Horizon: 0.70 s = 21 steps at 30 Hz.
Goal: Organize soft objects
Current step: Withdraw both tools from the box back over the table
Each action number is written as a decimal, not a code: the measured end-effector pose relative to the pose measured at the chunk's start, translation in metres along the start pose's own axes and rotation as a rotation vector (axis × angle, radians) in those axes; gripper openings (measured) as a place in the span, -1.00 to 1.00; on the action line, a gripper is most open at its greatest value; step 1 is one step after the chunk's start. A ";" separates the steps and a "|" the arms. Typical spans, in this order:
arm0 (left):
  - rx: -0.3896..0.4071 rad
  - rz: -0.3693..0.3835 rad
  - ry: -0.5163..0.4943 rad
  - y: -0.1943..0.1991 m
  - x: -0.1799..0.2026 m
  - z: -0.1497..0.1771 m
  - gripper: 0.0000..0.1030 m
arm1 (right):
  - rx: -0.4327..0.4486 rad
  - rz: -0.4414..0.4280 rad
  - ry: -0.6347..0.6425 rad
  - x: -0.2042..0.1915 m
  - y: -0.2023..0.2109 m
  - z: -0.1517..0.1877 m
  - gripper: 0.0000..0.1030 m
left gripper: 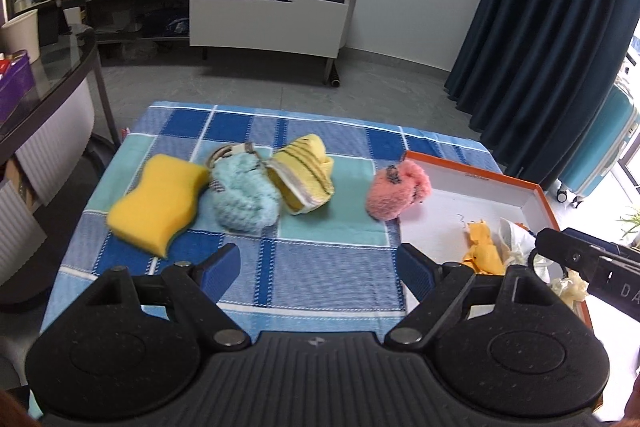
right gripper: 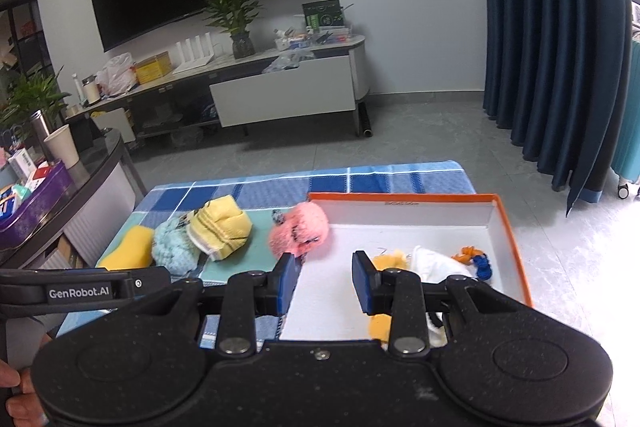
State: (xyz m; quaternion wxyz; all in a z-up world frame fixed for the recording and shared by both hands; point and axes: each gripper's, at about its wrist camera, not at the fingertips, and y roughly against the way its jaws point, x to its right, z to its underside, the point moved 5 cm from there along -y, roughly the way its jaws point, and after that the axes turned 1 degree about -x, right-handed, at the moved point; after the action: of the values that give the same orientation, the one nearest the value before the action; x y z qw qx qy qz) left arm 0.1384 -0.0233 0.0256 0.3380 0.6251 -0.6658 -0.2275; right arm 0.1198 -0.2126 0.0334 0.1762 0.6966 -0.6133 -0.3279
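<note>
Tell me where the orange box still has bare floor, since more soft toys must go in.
The orange box is bare along its far wall and its left half, beside the pink plush leaning on its corner. Its near right part is crowded: yellow plush, white cloth, orange-and-blue toy.

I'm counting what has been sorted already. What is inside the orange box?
Inside the orange box: a yellow soft piece, a white cloth item and a small orange-and-blue thing. The right gripper's fingers cover the near part.
</note>
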 end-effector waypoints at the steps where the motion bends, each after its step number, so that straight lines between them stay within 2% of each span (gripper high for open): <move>1: -0.001 -0.002 0.007 0.001 -0.005 0.001 0.69 | -0.003 -0.006 0.004 -0.004 -0.001 0.001 -0.24; 21: -0.011 -0.099 0.127 0.016 -0.085 0.022 0.69 | -0.064 -0.091 0.082 -0.066 -0.021 0.014 -0.24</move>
State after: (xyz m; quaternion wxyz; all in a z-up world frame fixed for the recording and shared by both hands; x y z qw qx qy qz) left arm 0.1110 0.0602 0.0087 0.3712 0.6687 -0.6099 -0.2075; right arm 0.1242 -0.1420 0.0254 0.2082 0.7307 -0.5623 -0.3264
